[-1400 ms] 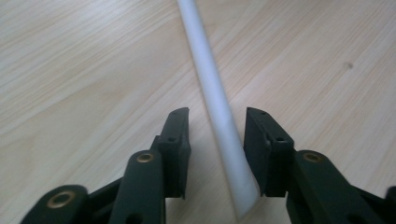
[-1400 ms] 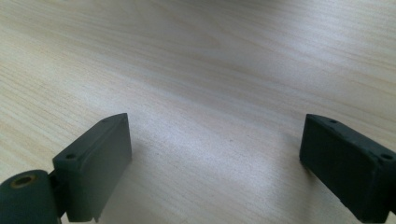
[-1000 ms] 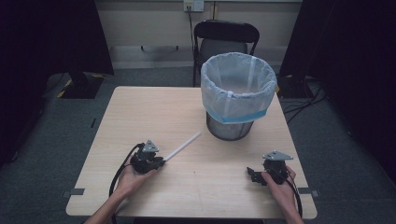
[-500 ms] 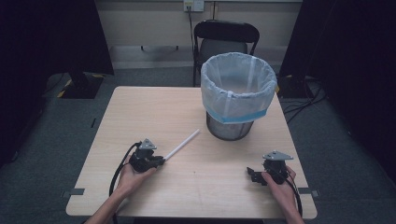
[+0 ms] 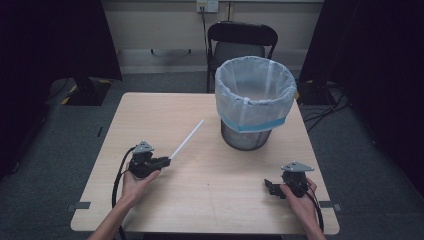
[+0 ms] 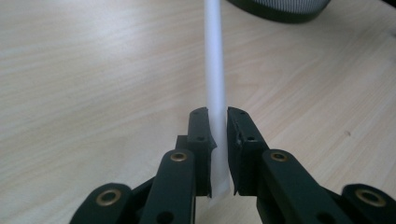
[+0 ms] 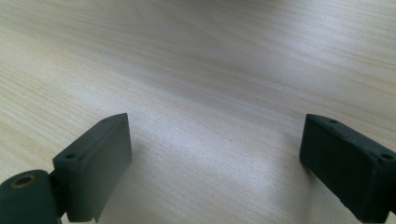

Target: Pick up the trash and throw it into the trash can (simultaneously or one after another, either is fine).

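In the left gripper view the two black jaws stand clamped on the near end of a white straw [image 6: 215,84], which runs straight out from between them toward twelve o'clock, over the bare wood of the table [image 6: 84,84]. From the high view the left gripper [image 5: 165,161] sits at about eight o'clock on the tabletop, and the straw points away from it toward one or two o'clock — toward the bin [image 5: 255,102], a mesh waste basket lined with a pale bag, standing at about one o'clock on the table. The straw's far tip is apart from the bin's wall.

The right gripper [image 5: 268,186] rests at about five o'clock, its jaws wide apart with nothing between them.

I judge the step in hand to be the carry: the straw is gripped and the drop is not yet made. The next move calls for raising the straw above the bin's rim, bringing it over the mouth — then parting the jaws.
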The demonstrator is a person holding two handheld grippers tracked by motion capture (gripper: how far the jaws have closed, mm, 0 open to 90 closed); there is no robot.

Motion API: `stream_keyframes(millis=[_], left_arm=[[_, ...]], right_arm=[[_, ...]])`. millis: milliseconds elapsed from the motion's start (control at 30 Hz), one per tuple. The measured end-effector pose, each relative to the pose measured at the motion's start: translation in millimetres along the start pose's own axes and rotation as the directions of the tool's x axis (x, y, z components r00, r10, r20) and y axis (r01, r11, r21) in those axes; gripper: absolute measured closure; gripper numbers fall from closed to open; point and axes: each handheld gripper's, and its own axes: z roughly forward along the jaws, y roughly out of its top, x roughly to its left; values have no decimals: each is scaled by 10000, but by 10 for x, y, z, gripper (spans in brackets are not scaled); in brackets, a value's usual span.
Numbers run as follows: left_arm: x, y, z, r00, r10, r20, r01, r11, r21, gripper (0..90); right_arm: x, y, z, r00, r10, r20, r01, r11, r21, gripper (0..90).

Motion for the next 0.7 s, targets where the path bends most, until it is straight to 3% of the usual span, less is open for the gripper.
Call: stream_keyframes(millis=[267,533,700], left_arm=[[-18,87,-101,9999,-110,0,109,9966,-819,809],[-35,200,-89,10000,72,-50,-76,9958,-911,808],[-14,288,-130,10000,-87,-37,81,9909,-1344,809]], right_arm=[[1,0,1,10000,17,-1,-17,10000,-6,84],[1,1,1,10000,16,0,-16,10000,-5,84],[1,0,1,10000,14,2,-14,10000,-7,84]])
